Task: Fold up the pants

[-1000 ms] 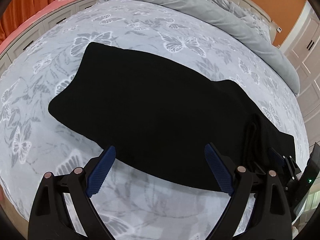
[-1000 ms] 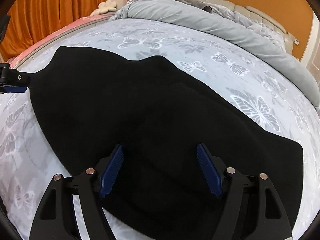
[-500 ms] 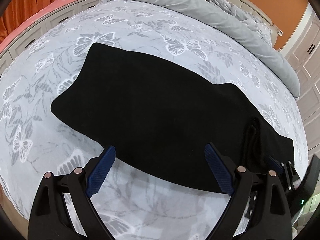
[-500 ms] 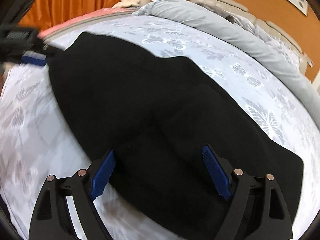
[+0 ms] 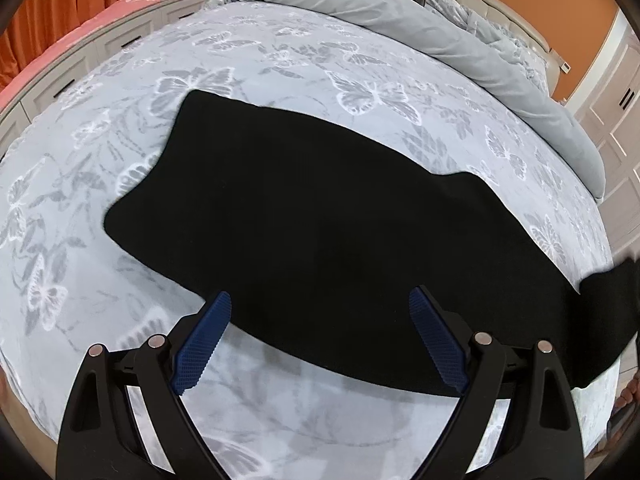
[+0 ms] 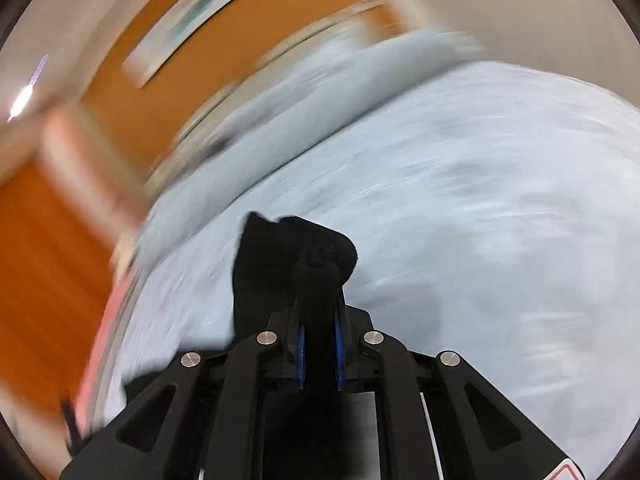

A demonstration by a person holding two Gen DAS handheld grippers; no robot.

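Pants (image 5: 320, 216): black, lying across the butterfly-print bedspread (image 5: 280, 60), their right end raised off it at 3 o'clock.
Change: half a second ago my right gripper (image 6: 318, 354) hung spread over flat cloth; now it pinches a bunched end and the view blurs.
Left gripper (image 5: 320, 340): spread wide, empty, at the near edge.
Meaning: I judge a fold has begun.

Butterfly-print bedspread (image 5: 280, 48), grey duvet (image 5: 400, 12), orange curtain (image 5: 52, 12)
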